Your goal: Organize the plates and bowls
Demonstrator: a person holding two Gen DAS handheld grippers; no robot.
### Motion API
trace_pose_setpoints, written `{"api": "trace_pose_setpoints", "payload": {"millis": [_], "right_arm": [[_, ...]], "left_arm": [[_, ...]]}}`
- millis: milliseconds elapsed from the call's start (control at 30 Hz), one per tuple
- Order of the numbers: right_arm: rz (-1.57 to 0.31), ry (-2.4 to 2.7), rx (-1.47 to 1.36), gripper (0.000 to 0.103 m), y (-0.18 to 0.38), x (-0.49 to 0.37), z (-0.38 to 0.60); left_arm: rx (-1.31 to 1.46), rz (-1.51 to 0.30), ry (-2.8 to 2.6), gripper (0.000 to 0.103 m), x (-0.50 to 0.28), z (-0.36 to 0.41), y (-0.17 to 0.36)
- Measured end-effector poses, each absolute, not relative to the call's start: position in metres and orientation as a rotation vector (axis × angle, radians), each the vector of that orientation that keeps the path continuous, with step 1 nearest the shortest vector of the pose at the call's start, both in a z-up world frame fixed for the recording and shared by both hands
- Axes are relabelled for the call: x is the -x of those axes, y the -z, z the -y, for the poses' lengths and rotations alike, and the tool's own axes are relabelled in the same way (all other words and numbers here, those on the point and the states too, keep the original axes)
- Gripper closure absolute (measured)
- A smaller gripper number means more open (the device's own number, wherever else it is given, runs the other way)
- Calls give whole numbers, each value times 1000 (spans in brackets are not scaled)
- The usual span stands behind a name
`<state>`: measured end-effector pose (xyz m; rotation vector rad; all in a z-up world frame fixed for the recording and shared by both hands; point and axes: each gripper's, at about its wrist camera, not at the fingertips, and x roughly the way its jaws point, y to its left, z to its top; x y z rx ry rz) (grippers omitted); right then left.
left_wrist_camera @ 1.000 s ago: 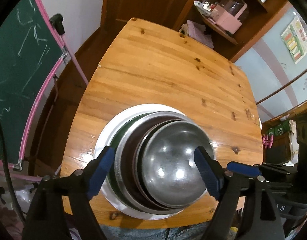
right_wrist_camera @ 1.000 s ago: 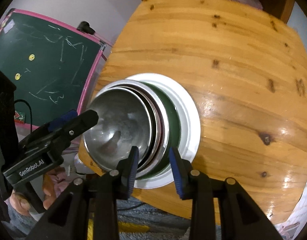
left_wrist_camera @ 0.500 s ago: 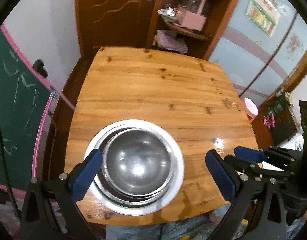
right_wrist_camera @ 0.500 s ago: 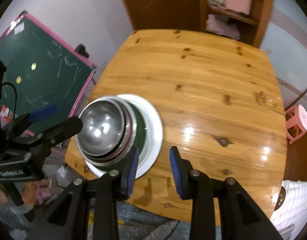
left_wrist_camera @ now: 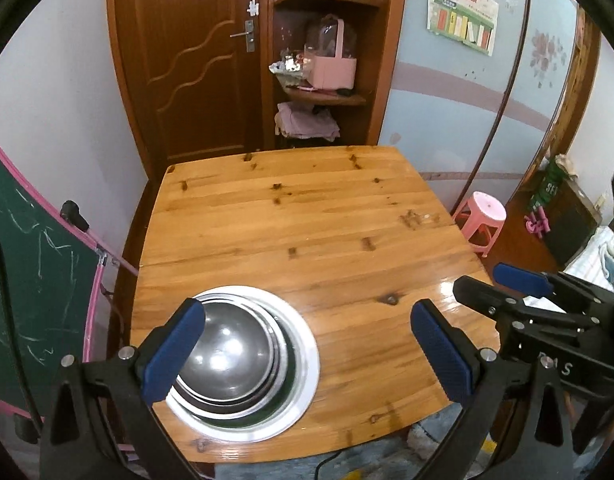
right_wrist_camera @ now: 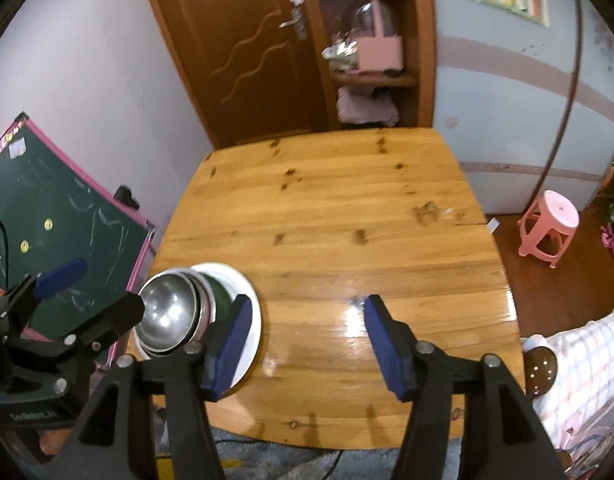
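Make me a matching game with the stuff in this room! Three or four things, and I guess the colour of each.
Things:
1. stool
2. top bowl
3. bottom plate
4. chalkboard

Colours:
A. white
B. dark green
C. pink
D. shiny silver

Pairs: 1-C, 2-D, 3-A, 4-B
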<state>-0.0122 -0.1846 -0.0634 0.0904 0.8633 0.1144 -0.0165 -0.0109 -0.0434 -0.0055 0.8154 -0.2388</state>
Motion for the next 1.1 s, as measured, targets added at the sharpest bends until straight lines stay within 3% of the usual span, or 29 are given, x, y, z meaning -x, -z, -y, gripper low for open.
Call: {"api": "trace_pose_setpoints", "payload": {"millis": [467, 1100], "right_arm": [[-667, -45, -75, 40, 32, 48, 202], [-642, -91, -44, 40, 26, 51, 192]], "left_arm": [[25, -759, 147, 1, 30, 32, 31], [52, -746, 48, 1, 31, 31, 31]]}}
